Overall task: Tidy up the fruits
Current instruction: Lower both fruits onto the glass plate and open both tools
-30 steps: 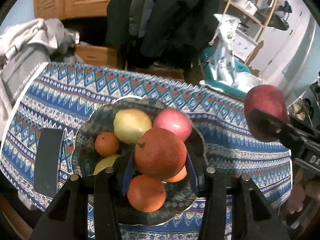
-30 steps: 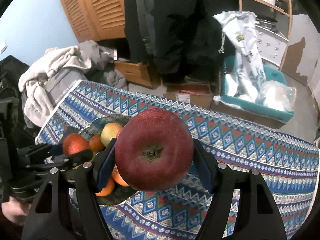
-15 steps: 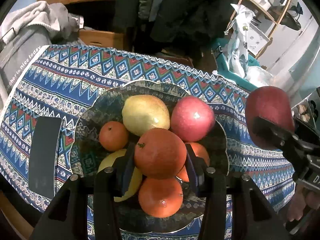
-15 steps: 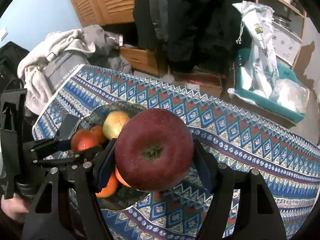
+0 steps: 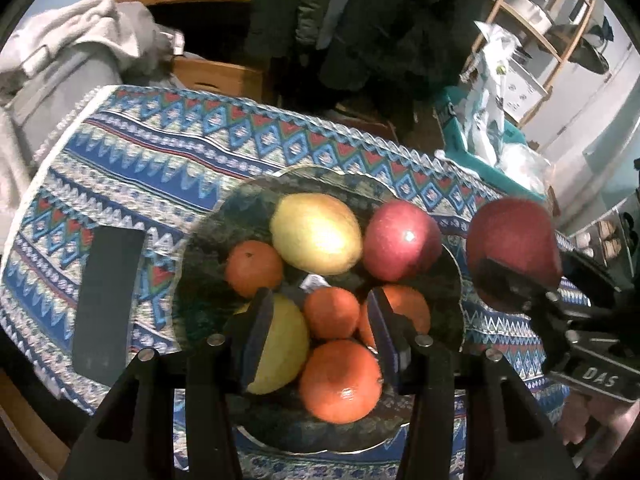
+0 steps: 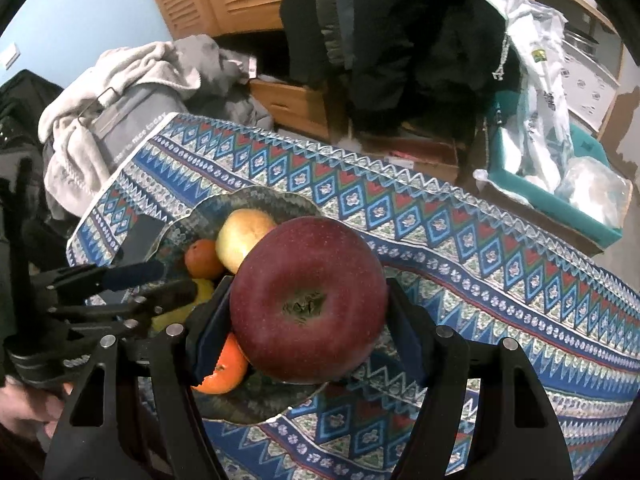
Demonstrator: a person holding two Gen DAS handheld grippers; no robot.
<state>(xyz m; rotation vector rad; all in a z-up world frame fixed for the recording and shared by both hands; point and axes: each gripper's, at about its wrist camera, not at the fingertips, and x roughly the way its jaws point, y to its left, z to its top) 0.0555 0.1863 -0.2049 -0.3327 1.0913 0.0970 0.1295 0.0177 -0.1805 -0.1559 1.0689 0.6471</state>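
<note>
Fruits, item one: a dark red apple (image 6: 308,300) sits clamped between our right gripper (image 6: 308,320) pads, stem hollow facing the camera, jaws spread wide to its full girth and pressed on both flanks. Seen from our left wrist, that same apple (image 5: 512,240) hangs out to the right of our left jaws, above the tablecloth (image 5: 160,152) just off the plate (image 5: 216,240) rim.

Item two: our left gripper (image 5: 320,328) stands parted with nothing gripped; its blue-padded fingers (image 5: 258,332) hang over the near half of the plate.

Between and just below those fingers: a small orange (image 5: 331,312), and nearer us a larger orange (image 5: 340,380). Behind the left finger: a yellow fruit (image 5: 280,348). Behind the right finger: another orange (image 5: 404,312), partly hidden.

Beyond the fingertips: a yellow-green pear-like fruit (image 5: 316,232) ahead, a red apple in the plate (image 5: 402,240) ahead and right, a small tangerine (image 5: 254,268) ahead and left.

Further left of our jaws: a flat black rectangular object (image 5: 108,304) lying on the tablecloth just beside the plate.

Beyond the cloth's far edge: a teal bin (image 6: 580,208) holding plastic bags, to the right.
</note>
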